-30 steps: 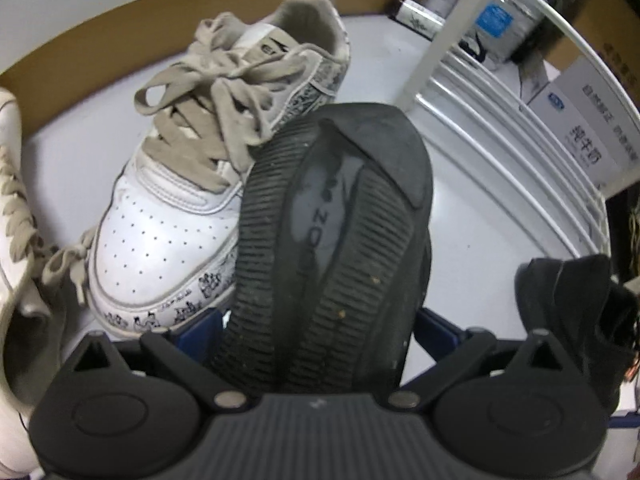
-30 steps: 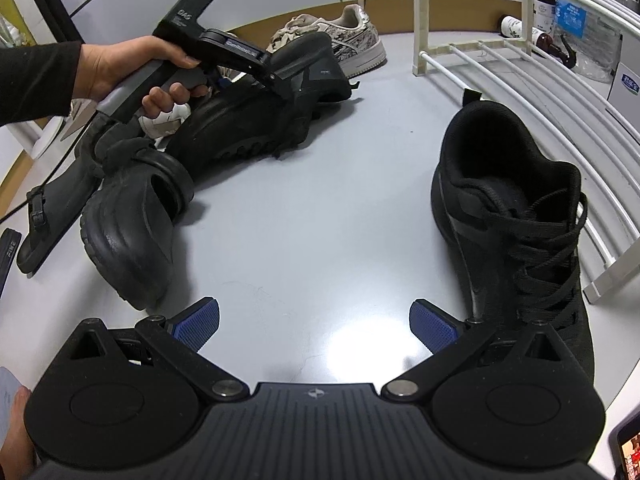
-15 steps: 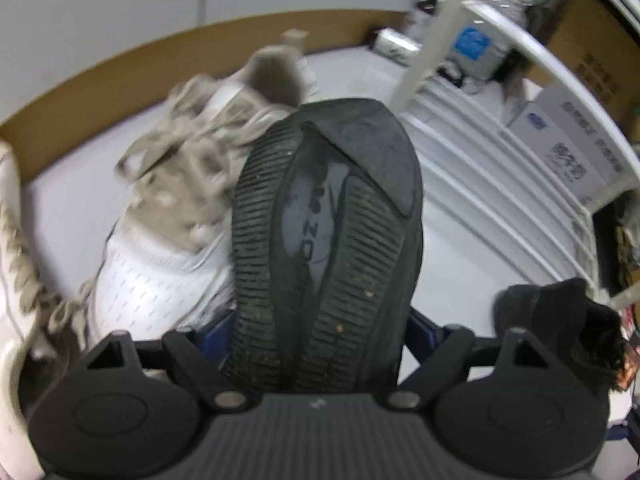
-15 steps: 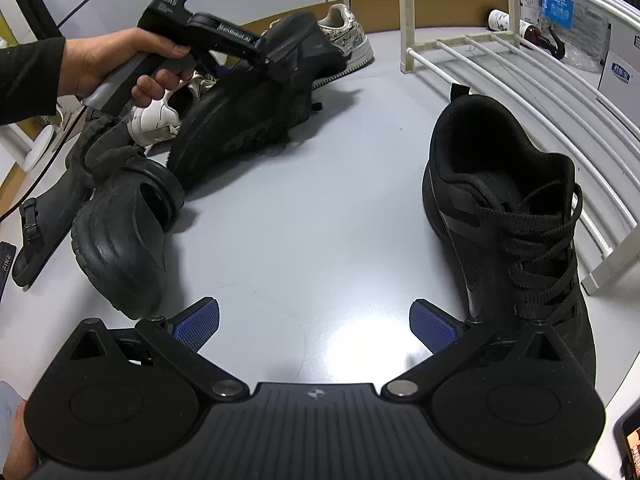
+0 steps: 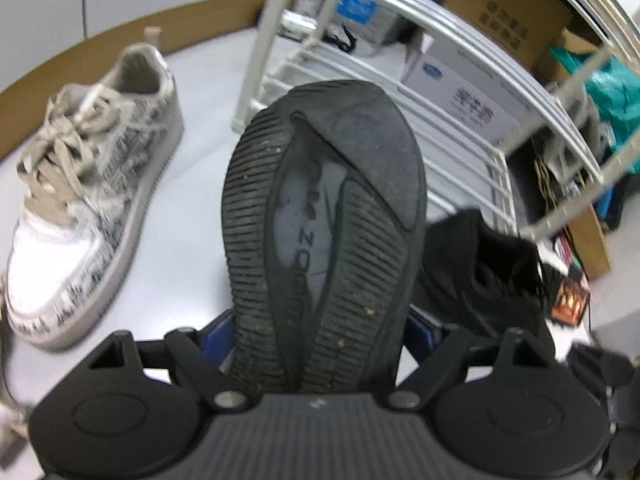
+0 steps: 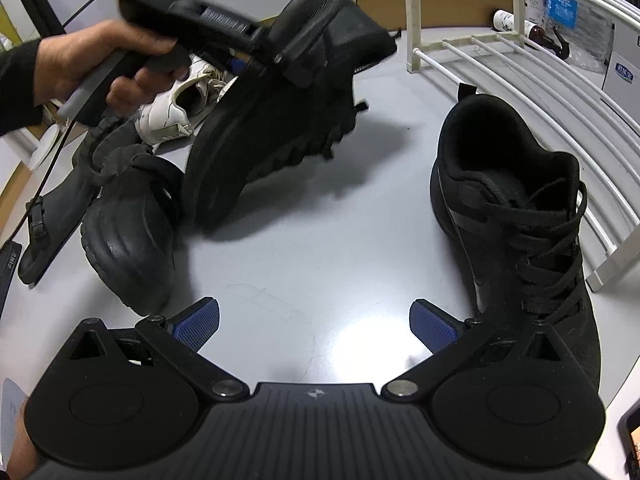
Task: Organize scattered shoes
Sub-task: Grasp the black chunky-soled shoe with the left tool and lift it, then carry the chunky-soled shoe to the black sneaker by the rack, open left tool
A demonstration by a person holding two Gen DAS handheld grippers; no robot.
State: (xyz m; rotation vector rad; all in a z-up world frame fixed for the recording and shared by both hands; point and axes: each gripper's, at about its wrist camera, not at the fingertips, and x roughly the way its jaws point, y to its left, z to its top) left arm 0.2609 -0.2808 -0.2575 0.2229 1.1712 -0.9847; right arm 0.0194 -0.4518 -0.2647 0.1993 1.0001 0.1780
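Observation:
My left gripper (image 5: pixel 320 332) is shut on a black sneaker (image 5: pixel 324 220), gripping it across the sides. Its ribbed sole faces the left wrist camera. In the right wrist view a hand carries that left gripper (image 6: pixel 256 52), and the black sneaker (image 6: pixel 280 120) hangs tilted above the table. Its matching black sneaker (image 6: pixel 520 220) stands upright beside the white wire rack (image 6: pixel 520 72). My right gripper (image 6: pixel 316 320) hovers open over bare table, its blue pads holding nothing. A patterned white sneaker (image 5: pixel 92 200) lies left of the held shoe.
A black clog (image 6: pixel 128 232), a black sandal (image 6: pixel 44 216) and a white sneaker (image 6: pixel 172 108) crowd the left of the grey table (image 6: pixel 320 240). Behind the rack (image 5: pixel 460 128) stand cardboard boxes (image 5: pixel 472 96) and bottles (image 6: pixel 536 28).
The left gripper's fingers closed in on the black sneaker, then lifted it off the table and swung it right, towards the rack. The right gripper stayed in place.

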